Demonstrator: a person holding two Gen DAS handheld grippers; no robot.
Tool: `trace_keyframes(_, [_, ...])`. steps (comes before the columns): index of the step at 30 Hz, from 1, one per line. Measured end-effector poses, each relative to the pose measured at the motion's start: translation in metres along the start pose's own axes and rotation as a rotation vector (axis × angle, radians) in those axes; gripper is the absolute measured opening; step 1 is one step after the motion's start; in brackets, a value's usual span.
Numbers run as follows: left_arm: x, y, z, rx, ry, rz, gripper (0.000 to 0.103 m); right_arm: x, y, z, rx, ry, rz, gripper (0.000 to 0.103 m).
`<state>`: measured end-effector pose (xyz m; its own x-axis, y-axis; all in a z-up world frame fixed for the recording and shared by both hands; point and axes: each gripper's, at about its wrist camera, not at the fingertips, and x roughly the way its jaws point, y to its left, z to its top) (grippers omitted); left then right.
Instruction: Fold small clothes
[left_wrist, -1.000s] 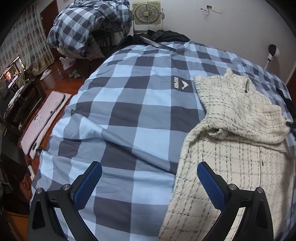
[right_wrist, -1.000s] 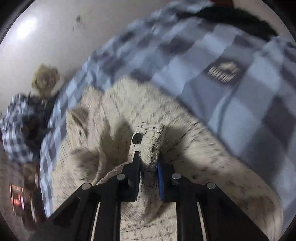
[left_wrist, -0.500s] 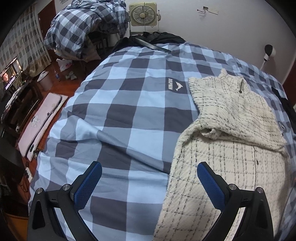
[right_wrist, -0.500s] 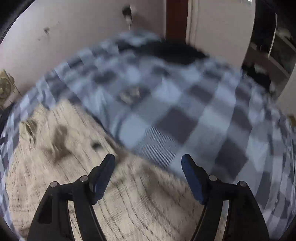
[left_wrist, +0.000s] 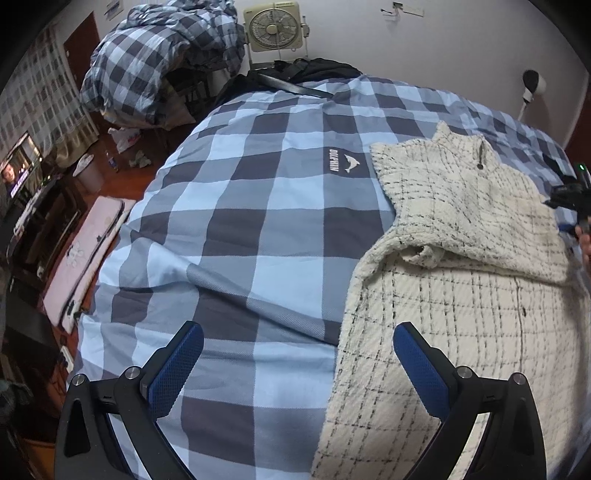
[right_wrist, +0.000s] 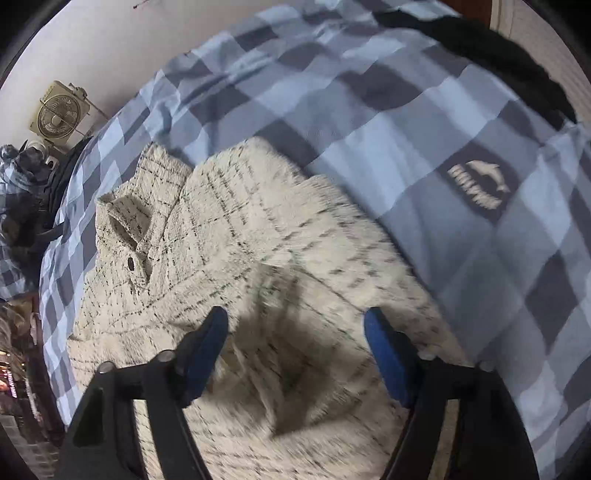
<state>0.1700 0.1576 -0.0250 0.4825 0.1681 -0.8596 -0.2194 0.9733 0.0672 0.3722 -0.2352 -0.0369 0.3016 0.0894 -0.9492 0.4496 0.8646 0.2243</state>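
A cream knit garment with thin black checks (left_wrist: 461, 229) lies on the right side of the bed, its upper part folded down over the lower part. My left gripper (left_wrist: 297, 354) hangs open over the garment's left edge, with the right finger above the knit and the left finger above the bedcover. In the right wrist view the same garment (right_wrist: 280, 229) fills the middle, collar and button at the left. My right gripper (right_wrist: 295, 332) hovers just above it, jaws wide apart but closing. Only the flat knit lies below them, and the pads do not press on it.
The blue and grey checked bedcover (left_wrist: 258, 206) carries a dolphin logo patch (left_wrist: 341, 164). A box fan (left_wrist: 275, 26) and a heap of checked bedding (left_wrist: 159, 62) stand beyond the bed's far end. A pink mat (left_wrist: 85, 254) lies on the floor at the left.
My right gripper was shut on a fold of the cream garment; it has let go, opened wide and swung over the garment. The left gripper has hardly moved.
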Motion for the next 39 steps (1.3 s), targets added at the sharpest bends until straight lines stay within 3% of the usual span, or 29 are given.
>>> trace_keyframes(1, [0.0, -0.002, -0.001, 0.009, 0.001, 0.002, 0.103, 0.004, 0.003, 0.0, -0.016, 0.013, -0.016, 0.039])
trace_keyframes(2, [0.001, -0.003, -0.001, 0.017, 0.004, 0.005, 0.103, 0.007, 0.007, 0.0, -0.04, 0.027, -0.039, 0.004])
trace_keyframes(3, [0.001, -0.004, -0.002, 0.021, 0.007, 0.006, 0.103, 0.007, 0.007, 0.0, -0.044, 0.033, -0.029, 0.005])
trace_keyframes(6, [0.001, -0.005, -0.002, 0.023, 0.008, 0.003, 0.103, -0.014, 0.0, -0.002, -0.013, -0.079, -0.031, 0.005])
trace_keyframes(10, [-0.004, -0.006, -0.002, 0.03, -0.005, 0.004, 0.103, -0.062, -0.02, -0.016, 0.106, -0.315, -0.07, 0.005])
trace_keyframes(11, [-0.004, -0.006, -0.002, 0.029, -0.005, 0.005, 0.103, -0.066, -0.028, -0.017, 0.149, -0.348, -0.075, 0.008])
trace_keyframes(12, [-0.004, -0.005, -0.002, 0.027, -0.004, 0.005, 0.103, -0.064, -0.033, -0.015, 0.189, -0.33, -0.073, 0.012])
trace_keyframes(14, [-0.005, -0.003, -0.002, 0.02, -0.003, 0.002, 0.103, -0.052, -0.051, -0.007, 0.284, -0.231, -0.066, 0.031])
trace_keyframes(15, [-0.005, -0.002, -0.002, 0.015, -0.004, 0.002, 0.103, -0.054, -0.061, -0.007, 0.321, -0.232, -0.042, 0.032])
trace_keyframes(16, [-0.005, -0.002, -0.002, 0.013, -0.005, 0.001, 0.103, -0.062, -0.074, -0.01, 0.366, -0.278, -0.013, 0.032])
trace_keyframes(18, [-0.005, 0.0, -0.001, 0.004, -0.009, -0.001, 0.103, -0.082, -0.082, -0.016, 0.383, -0.351, -0.052, 0.045])
trace_keyframes(20, [-0.006, 0.0, 0.0, 0.0, -0.014, -0.005, 0.103, -0.098, -0.076, -0.021, 0.339, -0.421, -0.103, 0.064])
trace_keyframes(24, [-0.01, -0.003, 0.001, 0.0, -0.035, -0.003, 0.103, -0.112, -0.033, -0.044, 0.1, -0.486, -0.048, 0.066])
trace_keyframes(27, [-0.011, -0.005, 0.0, 0.003, -0.052, 0.005, 0.103, -0.086, 0.018, -0.059, -0.143, -0.359, 0.021, 0.066])
trace_keyframes(30, [-0.008, -0.008, -0.001, 0.015, -0.046, 0.019, 0.103, -0.043, 0.059, -0.075, -0.277, -0.167, 0.05, 0.066])
trace_keyframes(31, [-0.006, -0.009, -0.002, 0.021, -0.041, 0.026, 0.103, -0.029, 0.065, -0.079, -0.295, -0.122, 0.026, 0.066])
trace_keyframes(33, [-0.003, -0.01, -0.002, 0.028, -0.035, 0.033, 0.103, -0.004, 0.063, -0.086, -0.32, -0.08, -0.107, 0.066])
trace_keyframes(36, [-0.001, -0.009, -0.004, 0.036, -0.036, 0.046, 0.103, -0.007, 0.033, -0.089, -0.295, -0.176, -0.388, 0.065])
trace_keyframes(37, [-0.002, -0.009, -0.004, 0.04, -0.038, 0.058, 0.103, -0.019, 0.022, -0.092, -0.28, -0.22, -0.444, 0.065])
trace_keyframes(39, [-0.005, -0.011, -0.004, 0.04, -0.045, 0.062, 0.103, -0.06, -0.002, -0.108, -0.259, -0.276, -0.472, 0.066])
